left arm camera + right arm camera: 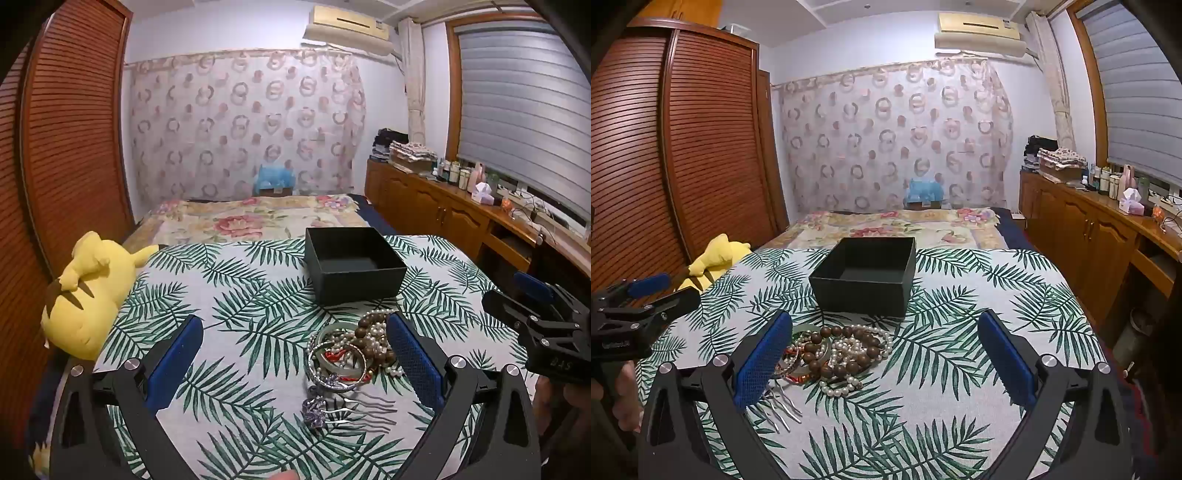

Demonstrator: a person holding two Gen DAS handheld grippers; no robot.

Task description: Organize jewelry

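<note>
A heap of jewelry (pixel 351 350) lies on the leaf-print cloth: brown wooden beads, pearl strands, bangles, and a silver hair comb (pixel 354 406) with a purple flower. Behind the heap stands an empty black box (pixel 354 266). My left gripper (pixel 295 350) hovers wide open over the cloth, the heap near its right blue finger (pixel 413 362). In the right wrist view the same jewelry heap (pixel 838 350) lies just before the black box (pixel 864 277), close to the left finger (pixel 764 358) of my open right gripper (pixel 886 350). Nothing is held by either one.
A yellow plush toy (pixel 88 295) lies at the cloth's left edge beside a slatted wooden wardrobe (pixel 70 129). A floral bedspread (pixel 258 218) stretches behind the box. Wooden cabinets (pixel 443 210) with bottles and clutter run along the right wall. My right gripper (pixel 535 328) shows at the right edge.
</note>
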